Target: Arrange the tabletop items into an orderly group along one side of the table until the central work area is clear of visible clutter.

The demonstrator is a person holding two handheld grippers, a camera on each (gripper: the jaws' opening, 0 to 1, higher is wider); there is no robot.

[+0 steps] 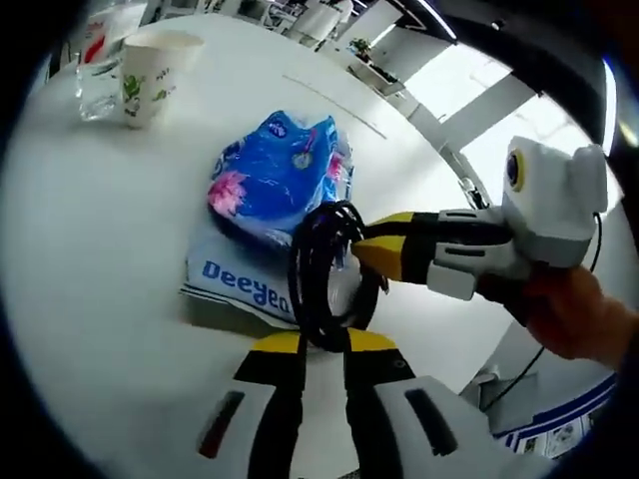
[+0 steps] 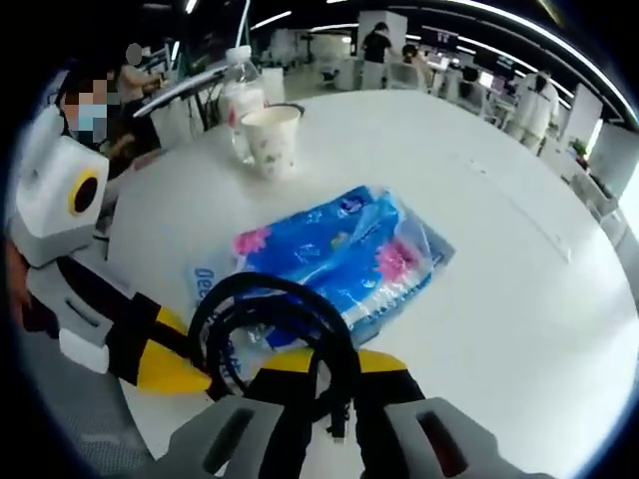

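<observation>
A coiled black cable (image 1: pixel 318 274) is held up just above a white packet with blue lettering (image 1: pixel 235 284) and a blue tissue pack (image 1: pixel 280 180) lying on it. My left gripper (image 1: pixel 321 344) is shut on the coil's lower edge. The right gripper (image 1: pixel 364 254) enters from the right, held by a hand, and its yellow tips pinch the coil's right side. In the right gripper view the cable (image 2: pixel 265 299) runs down between my right gripper's (image 2: pixel 334 367) jaws, and the left gripper (image 2: pixel 190 377) grips the coil from the left. The blue pack (image 2: pixel 344 249) lies beyond.
A paper cup (image 1: pixel 150 75) and a clear water bottle (image 1: pixel 95 75) stand together at the far side of the round white table (image 1: pixel 90 230); the cup (image 2: pixel 270 135) and bottle (image 2: pixel 240 95) also appear in the right gripper view. People sit beyond the table.
</observation>
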